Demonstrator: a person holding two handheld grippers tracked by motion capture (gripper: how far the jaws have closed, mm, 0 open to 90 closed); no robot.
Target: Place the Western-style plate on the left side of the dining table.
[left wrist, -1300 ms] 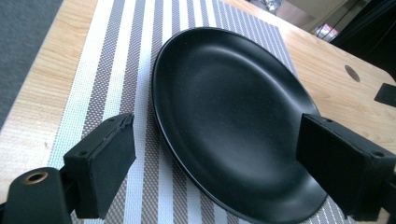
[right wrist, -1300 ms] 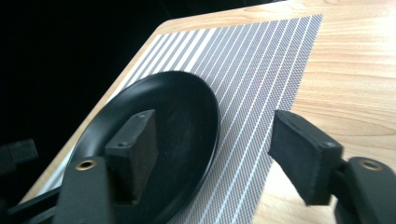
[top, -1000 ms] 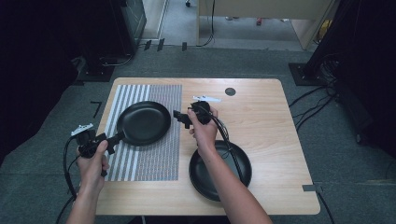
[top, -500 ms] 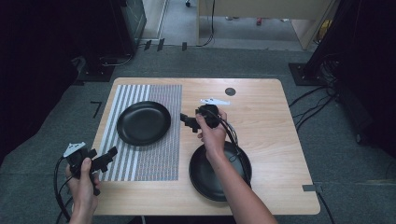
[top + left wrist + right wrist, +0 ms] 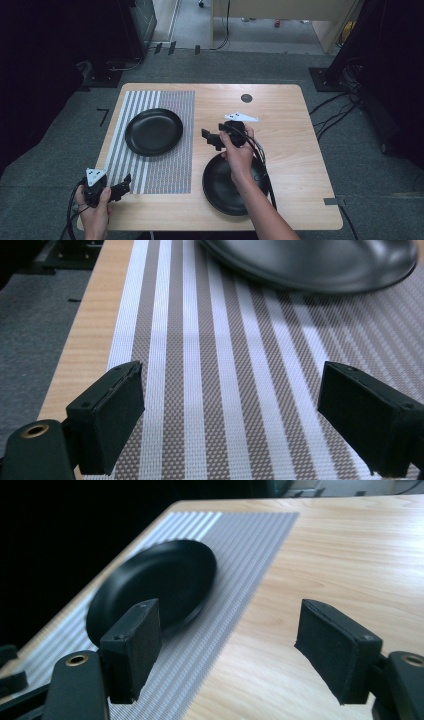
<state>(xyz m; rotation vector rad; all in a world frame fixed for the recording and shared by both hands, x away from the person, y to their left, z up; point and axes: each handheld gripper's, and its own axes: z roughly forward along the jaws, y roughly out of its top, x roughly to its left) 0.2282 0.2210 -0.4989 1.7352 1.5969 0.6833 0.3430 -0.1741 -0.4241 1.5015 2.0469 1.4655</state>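
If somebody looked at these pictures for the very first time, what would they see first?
Probably the two round black plates: one on the striped brown-and-white placemat, one on the bare wooden table under the person's forearm. Then the black handheld grippers, left and right, both open.

Lab or studio: black curtains (image 5: 45, 75), floor cables (image 5: 340, 105), carpet (image 5: 240, 65), lone table (image 5: 285, 115).

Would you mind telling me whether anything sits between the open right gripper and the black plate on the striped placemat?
Nothing visible does. Between the right gripper and the round black plate lie only bare wooden table and the striped placemat.
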